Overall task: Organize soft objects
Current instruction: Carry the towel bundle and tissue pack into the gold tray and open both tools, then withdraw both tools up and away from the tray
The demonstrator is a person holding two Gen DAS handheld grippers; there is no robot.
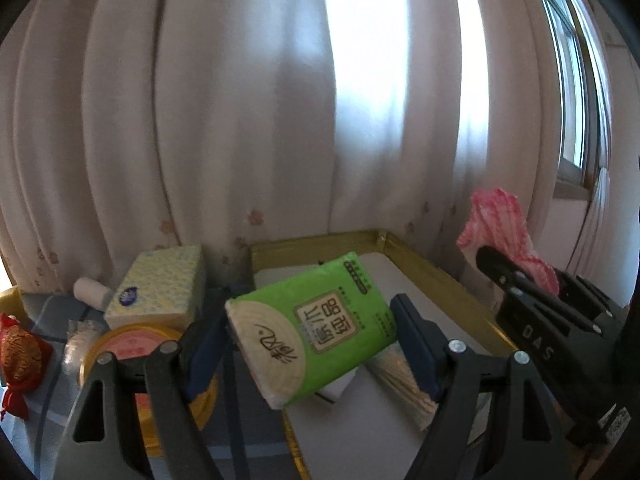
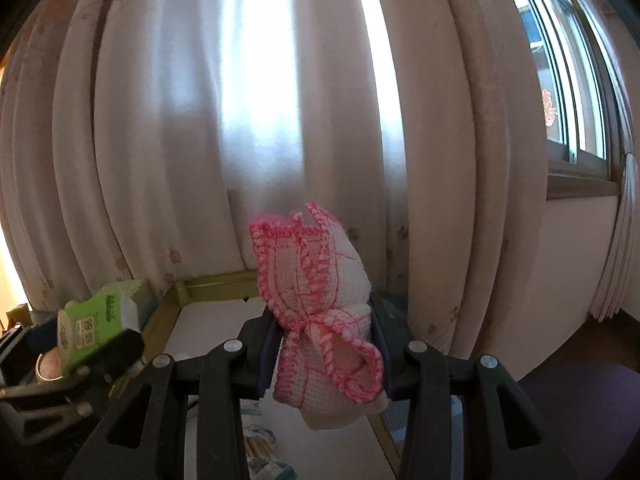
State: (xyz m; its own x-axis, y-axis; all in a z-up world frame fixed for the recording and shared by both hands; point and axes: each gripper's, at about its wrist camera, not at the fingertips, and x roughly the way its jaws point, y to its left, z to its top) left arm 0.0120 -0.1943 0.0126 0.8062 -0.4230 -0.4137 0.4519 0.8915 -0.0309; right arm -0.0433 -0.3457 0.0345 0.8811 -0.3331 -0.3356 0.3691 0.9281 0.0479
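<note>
Left wrist view: the left gripper [image 1: 310, 346] clamps a green plastic-wrapped tissue pack [image 1: 310, 330] between its blue pads, jaws spread wide around it, above the near left part of a gold-rimmed shallow tray [image 1: 420, 270]. Right wrist view: the right gripper [image 2: 324, 350] pinches a knotted white cloth with pink stitched edging [image 2: 320, 304], jaws partly closed, over the tray's right side, near the pale curtain [image 2: 200, 120].

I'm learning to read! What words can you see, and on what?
"DAS": on the right claw's black body.
green tissue pack: big upside-down Chinese characters, which I can't read surely.
yellow tissue pack: blue logo, blurred.
red window sign: blurred.
</note>
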